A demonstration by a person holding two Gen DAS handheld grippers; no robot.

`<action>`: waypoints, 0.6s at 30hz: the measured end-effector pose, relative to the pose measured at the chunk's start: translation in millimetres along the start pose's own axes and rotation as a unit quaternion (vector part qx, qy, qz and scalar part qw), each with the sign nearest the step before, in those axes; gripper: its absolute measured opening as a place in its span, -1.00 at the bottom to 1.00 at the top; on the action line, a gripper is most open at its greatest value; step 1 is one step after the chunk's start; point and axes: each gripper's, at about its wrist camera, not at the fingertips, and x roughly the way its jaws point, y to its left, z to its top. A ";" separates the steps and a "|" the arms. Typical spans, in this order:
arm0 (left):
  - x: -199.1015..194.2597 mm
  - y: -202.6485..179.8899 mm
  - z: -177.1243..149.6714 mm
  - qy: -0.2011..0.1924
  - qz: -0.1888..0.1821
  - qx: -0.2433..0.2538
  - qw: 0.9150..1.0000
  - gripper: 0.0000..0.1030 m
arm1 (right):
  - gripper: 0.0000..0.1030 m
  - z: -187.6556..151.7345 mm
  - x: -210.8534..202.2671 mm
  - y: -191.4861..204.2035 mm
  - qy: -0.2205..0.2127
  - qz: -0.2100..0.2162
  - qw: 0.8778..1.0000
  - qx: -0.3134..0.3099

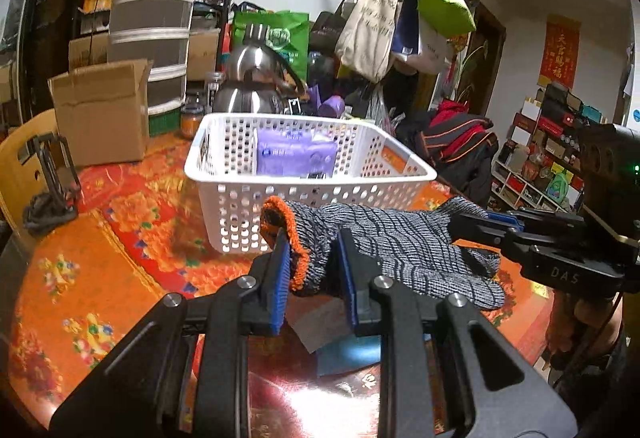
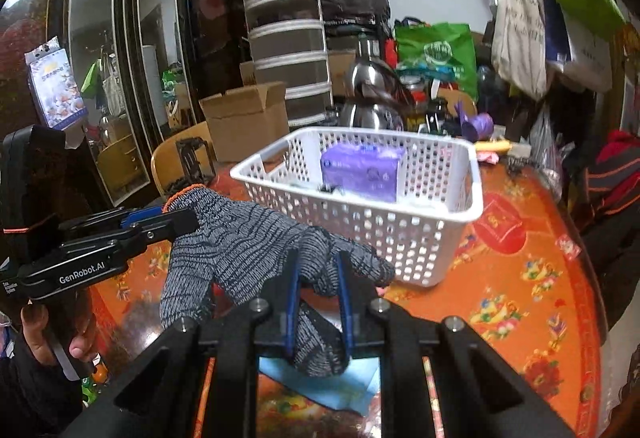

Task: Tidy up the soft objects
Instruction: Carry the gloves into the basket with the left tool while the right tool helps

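A grey knit glove point(image 1: 400, 242) with an orange cuff hangs stretched between both grippers, above the table and just in front of a white perforated basket point(image 1: 248, 214). My left gripper point(image 1: 312, 246) is shut on the glove's orange cuff. My right gripper point(image 2: 318, 266) is shut on the glove point(image 2: 248, 238) at its finger end. In the left wrist view the right gripper point(image 1: 476, 226) comes in from the right. In the right wrist view the left gripper point(image 2: 180, 220) comes in from the left. The basket point(image 2: 400, 234) holds a purple tissue pack point(image 2: 362, 170).
The table point(image 1: 104, 278) has an orange and red flowered cover. A blue cloth point(image 2: 320, 386) lies under the grippers. Behind the basket stand a steel kettle point(image 1: 252, 82), a cardboard box point(image 1: 100, 110) and a jar. A wooden chair point(image 1: 24, 166) is at the left.
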 end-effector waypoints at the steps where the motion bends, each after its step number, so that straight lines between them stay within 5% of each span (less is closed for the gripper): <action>1: -2.3 -1.4 4.1 -0.002 0.001 0.002 1.000 -0.60 | -0.70 5.2 -3.4 0.6 -0.004 -0.001 1.000 -0.002; 10: -11.1 -18.0 82.9 -0.034 0.017 0.024 0.999 -0.60 | -0.70 79.1 -15.3 -7.4 -0.044 -0.026 0.999 -0.010; 18: 40.2 -10.3 159.1 -0.015 0.032 0.015 0.999 -0.60 | -0.70 144.2 27.3 -40.6 -0.037 -0.069 0.997 -0.009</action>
